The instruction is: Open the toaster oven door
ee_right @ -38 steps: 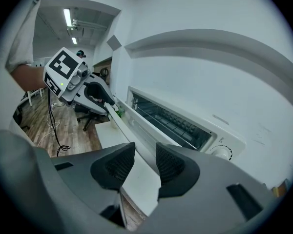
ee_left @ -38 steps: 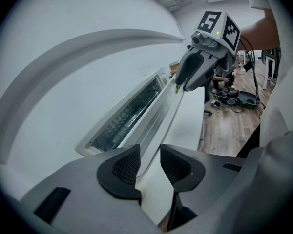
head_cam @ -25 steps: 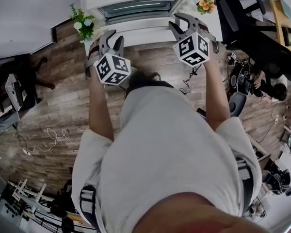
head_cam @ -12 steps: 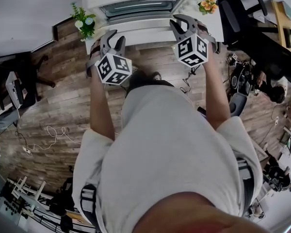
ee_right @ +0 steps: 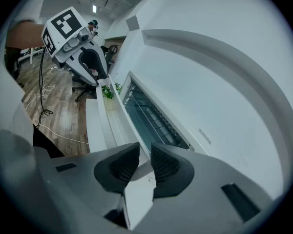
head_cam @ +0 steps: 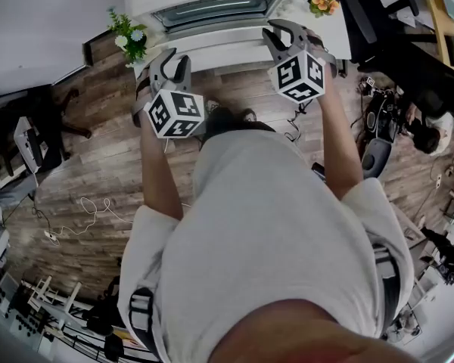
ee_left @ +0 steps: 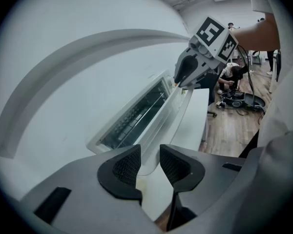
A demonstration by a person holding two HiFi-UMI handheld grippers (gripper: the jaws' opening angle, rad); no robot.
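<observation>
Our right gripper point(ee_right: 145, 157) has just been closing its jaws; they now pinch the right end of the handle point(ee_right: 116, 126) on the toaster oven door point(head_cam: 216, 10), far centre; our left gripper point(ee_left: 150, 162) hangs slightly parted, holding nothing; we judge the pull can begin.

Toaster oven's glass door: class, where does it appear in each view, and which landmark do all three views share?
Head view: glass door at top centre.
Left gripper view: glass door in the centre, slanting up to the right.
Right gripper view: glass door in the centre, slanting down to the right.
Shared landmark: wood floor.
</observation>
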